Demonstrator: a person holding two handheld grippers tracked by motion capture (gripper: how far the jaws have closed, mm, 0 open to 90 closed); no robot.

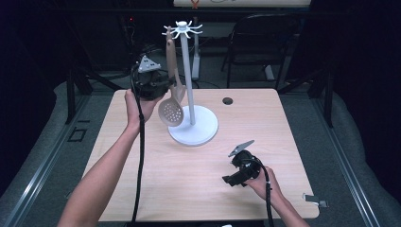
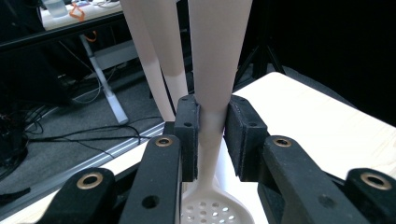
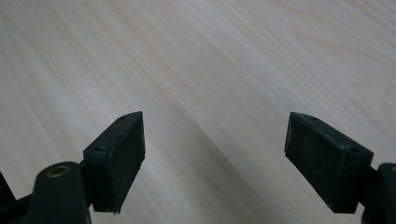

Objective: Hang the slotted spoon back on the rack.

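High view: my left gripper (image 1: 166, 84) is clamped on the slotted spoon (image 1: 171, 111) handle, holding it upright beside the white rack (image 1: 193, 128), handle top near its hooks (image 1: 182, 30). I judge I'm hanging it; next, thread the handle's end onto 1 hook. My right gripper (image 1: 231, 179) rests wide open, empty, on the table (image 1: 189, 189).

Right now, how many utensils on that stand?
1. A slotted spoon hangs against the white stand with its top at a hook, and the left gripper is clamped on its handle. Nothing else hangs there.
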